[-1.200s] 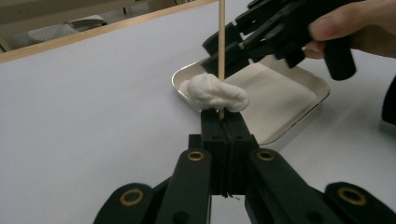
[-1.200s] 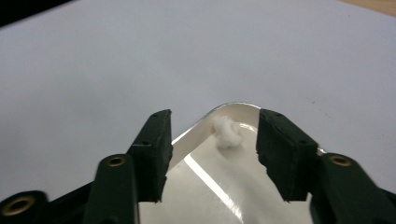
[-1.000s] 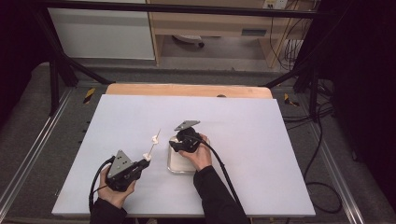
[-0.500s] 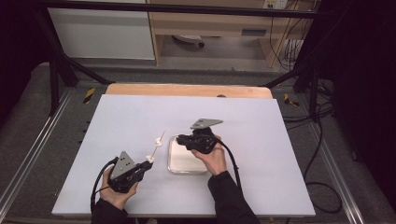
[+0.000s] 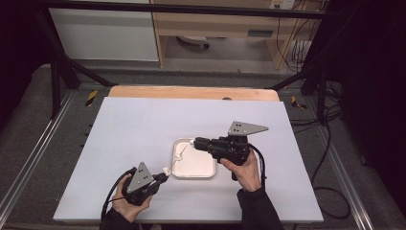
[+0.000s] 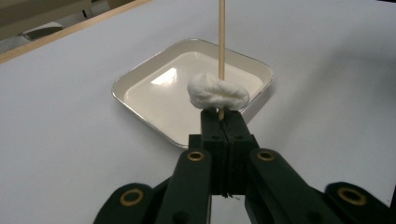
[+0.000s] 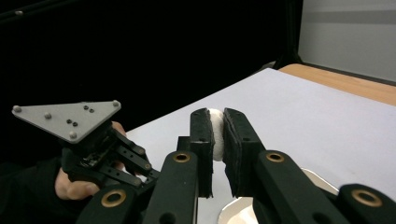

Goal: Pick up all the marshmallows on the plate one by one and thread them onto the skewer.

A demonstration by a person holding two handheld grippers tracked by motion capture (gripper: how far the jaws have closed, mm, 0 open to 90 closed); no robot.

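Note:
A small white square tray (image 5: 197, 166) lies mid-table. My left gripper (image 5: 162, 176), at the tray's near left corner, is shut on the base of a thin wooden skewer (image 5: 179, 155). The skewer slants out over the tray. A white marshmallow (image 6: 217, 91) is threaded on the skewer (image 6: 221, 37) just above the left gripper's (image 6: 223, 116) tips, with the tray (image 6: 154, 98) behind it. My right gripper (image 5: 195, 142) hovers over the tray's far edge, pointing left, and is shut on a second marshmallow (image 7: 215, 130) pinched between the right gripper's (image 7: 217, 128) pads.
The white tabletop (image 5: 134, 129) ends in a wooden strip (image 5: 191, 92) at the far side. Metal rails run along both sides. In the right gripper view the left gripper with its grey plate (image 7: 70, 119) shows beyond my jaws.
The right gripper has risen from the tray and drawn right with a marshmallow in it. The left gripper has moved right, bringing the skewer over the tray.

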